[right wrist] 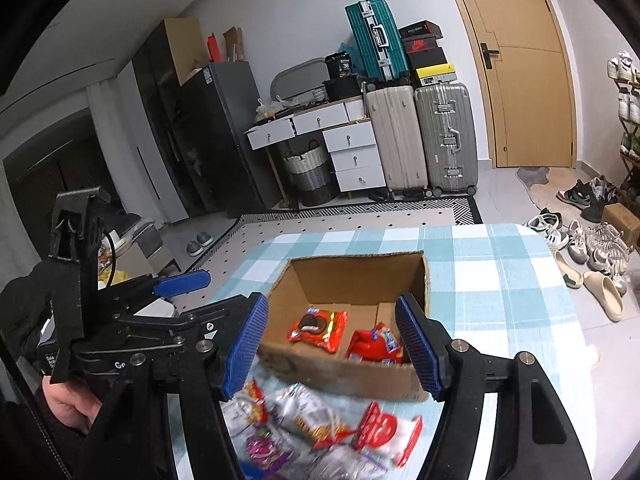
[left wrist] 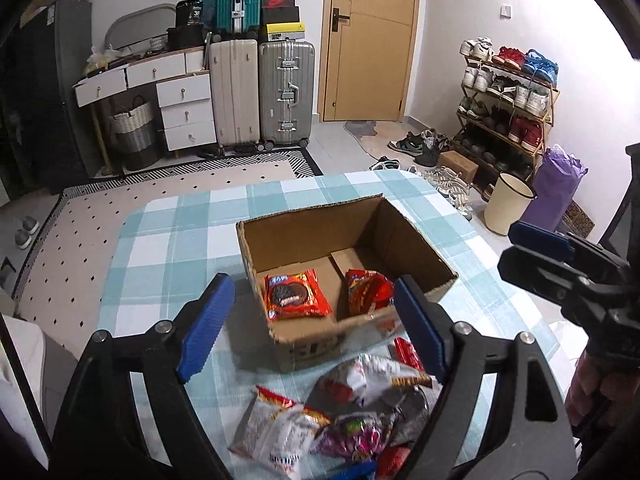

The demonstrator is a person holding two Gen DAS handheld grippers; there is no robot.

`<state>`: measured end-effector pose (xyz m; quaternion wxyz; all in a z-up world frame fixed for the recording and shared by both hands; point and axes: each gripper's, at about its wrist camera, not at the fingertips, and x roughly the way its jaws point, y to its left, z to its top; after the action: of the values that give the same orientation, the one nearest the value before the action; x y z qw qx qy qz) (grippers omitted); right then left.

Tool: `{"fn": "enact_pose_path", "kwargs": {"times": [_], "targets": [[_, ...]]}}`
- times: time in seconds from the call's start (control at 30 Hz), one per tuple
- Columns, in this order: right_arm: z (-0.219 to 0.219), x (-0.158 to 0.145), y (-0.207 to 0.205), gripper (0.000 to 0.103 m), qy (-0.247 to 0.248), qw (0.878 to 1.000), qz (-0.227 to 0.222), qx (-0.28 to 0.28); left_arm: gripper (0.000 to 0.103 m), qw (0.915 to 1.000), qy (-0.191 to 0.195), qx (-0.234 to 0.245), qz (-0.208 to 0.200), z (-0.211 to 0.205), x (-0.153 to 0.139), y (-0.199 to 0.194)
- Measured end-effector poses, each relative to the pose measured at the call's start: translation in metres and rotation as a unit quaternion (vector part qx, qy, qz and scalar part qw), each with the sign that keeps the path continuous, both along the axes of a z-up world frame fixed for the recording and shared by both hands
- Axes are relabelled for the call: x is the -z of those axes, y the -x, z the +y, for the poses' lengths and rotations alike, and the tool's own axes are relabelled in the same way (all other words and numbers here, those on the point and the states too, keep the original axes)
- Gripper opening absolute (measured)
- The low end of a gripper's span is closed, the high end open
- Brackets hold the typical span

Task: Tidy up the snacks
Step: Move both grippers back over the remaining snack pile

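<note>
1. Left gripper: blue pads spread wide, nothing between them, held above the table between the box and the snack pile. Seen side-on at 9 o'clock in the right wrist view, a hand gripping its handle.
2. Table: blue-and-white checked cloth, rounded corners.
3. Cardboard box: open top, sits mid-table, at 12 o'clock from both sets of fingers.
4. Red cookie packet: lies flat on the box floor, left side, dark round cookie printed on it.
5. Second red packet: in the box at 3 o'clock of the cookie packet, just beside it, leaning on the near wall. Cannot tell if the two touch.
6. Snack pile: loose on the cloth at 6 o'clock of the box, just outside its near wall. White, silver, red and purple wrappers overlapping; blurred, labels unreadable.
7. Red-and-white packet: right edge of the pile in the right wrist view, blurred.
8. Right gripper: pads moderately apart, empty, held over the box's near wall and the pile. Shows at 3 o'clock in the left wrist view, off the table's right edge.
9. Background, 12 o'clock: white drawers, suitcases, wooden door; shoe rack at 2 o'clock.
</note>
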<state>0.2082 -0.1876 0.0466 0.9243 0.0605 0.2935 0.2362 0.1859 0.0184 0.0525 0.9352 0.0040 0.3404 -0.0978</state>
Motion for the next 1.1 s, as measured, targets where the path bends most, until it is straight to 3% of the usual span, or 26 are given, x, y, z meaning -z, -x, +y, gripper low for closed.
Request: {"fn": "enact_pose_path", "kwargs": {"times": [0.4,0.8,1.1], "targets": [[0.004,-0.007,0.073,0.078,-0.001,1.0,-0.012,-0.007,0.085,0.9999,-0.002,-0.014,-0.007,-0.001,-0.007,0.077],[0.009,0.005,0.13,0.08,-0.004,1.0,-0.01,-0.012,0.101,0.9988,0.011,-0.048,0.005,0.018,0.014,0.126],[0.017,0.024,0.161,0.085,-0.007,1.0,0.002,-0.017,0.102,0.9981,0.016,-0.053,0.025,0.026,0.044,0.151]]}}
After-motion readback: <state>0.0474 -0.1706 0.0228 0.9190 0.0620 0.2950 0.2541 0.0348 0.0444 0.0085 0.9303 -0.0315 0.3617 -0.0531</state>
